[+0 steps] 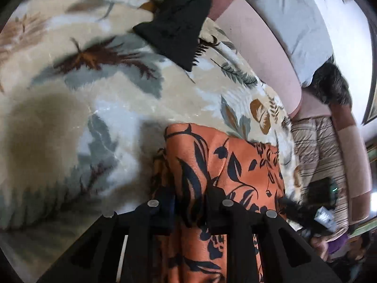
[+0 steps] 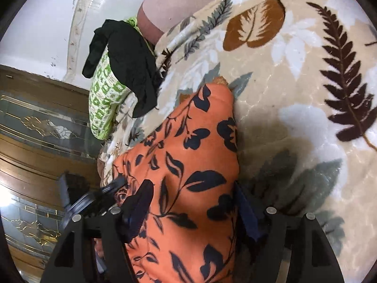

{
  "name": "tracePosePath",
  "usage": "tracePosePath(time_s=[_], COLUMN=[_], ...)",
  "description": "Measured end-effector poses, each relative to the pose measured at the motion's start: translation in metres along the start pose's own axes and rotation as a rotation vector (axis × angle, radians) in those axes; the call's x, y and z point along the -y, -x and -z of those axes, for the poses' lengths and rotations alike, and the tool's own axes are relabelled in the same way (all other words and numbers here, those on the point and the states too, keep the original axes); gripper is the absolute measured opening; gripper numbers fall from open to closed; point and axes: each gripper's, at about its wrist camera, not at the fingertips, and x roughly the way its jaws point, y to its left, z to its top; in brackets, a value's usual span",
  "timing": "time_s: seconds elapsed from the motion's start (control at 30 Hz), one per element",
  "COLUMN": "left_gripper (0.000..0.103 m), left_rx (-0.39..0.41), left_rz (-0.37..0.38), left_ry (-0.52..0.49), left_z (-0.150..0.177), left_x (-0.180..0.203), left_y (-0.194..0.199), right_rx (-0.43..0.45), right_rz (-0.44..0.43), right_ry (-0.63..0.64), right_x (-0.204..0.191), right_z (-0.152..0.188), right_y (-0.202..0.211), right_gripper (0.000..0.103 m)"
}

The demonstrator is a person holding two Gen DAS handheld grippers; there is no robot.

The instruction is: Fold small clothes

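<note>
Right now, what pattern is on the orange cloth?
Dark navy leaves and flowers on the orange cloth, clearest in the right wrist view.

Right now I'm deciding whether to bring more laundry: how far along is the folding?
Nothing looks finished. In hand: the orange cloth, between the fingers of both the left gripper and the right gripper, on the blanket. Left: a black garment lies crumpled and unfolded.

No writing, label, brand or number can be read anywhere here; the green-and-white printed cloth (image 2: 103, 103) at the bed's edge bears only a repeated blocky pattern, too blurred to tell as letters, and the small pale packet (image 1: 326, 217) by the other gripper is too blurred to read
</note>
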Motion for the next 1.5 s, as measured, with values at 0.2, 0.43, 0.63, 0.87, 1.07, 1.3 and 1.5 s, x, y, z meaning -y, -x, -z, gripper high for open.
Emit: tracePosePath(time_s=[0.2,0.43,0.63,0.87,1.07,1.3,1.5], left_gripper=[0.022,0.058,0.065,0.015,0.023,0.070,0.027], left_rx=[0.001,0.085,0.089,0.065,0.018,0.095,0.055], left_rz=[0.022,-0.044,0.019,0.047,0.043,-0.070,-0.170], left_ry=[-0.058,-0.143,-0.062,0.066,0.126,-0.048,-0.045], left_z=[0.000,0.037,0.102,0.121,0.127,0.148,0.160], left_x=[-0.004,0.032,0.033,0.016,0.005,0.044,0.037], left_y=[-0.002,0.061,0.095,0.087,0.071,0.092,0.076], right_rx=[-0.035,-0.021,-0.009,-0.055,-0.094,-0.062,-0.115], right_rz=[-0.008,-0.042,-0.078,-0.117,-0.107,-0.115,-0.123], right_ry=[0.006,-0.023,-0.046,-0.100,-0.160,-0.051,-0.080], right_x=[0.014,0.013,0.015,0.013,0.035,0.012,0.034], right_z=[0.008,0.021,0.068,0.099,0.107,0.123,0.144], right_y=[-0.010,0.017,0.049,0.034,0.028,0.063,0.043], right_gripper=[0.066,0.069,0.072,0.040,0.048,0.067,0.033])
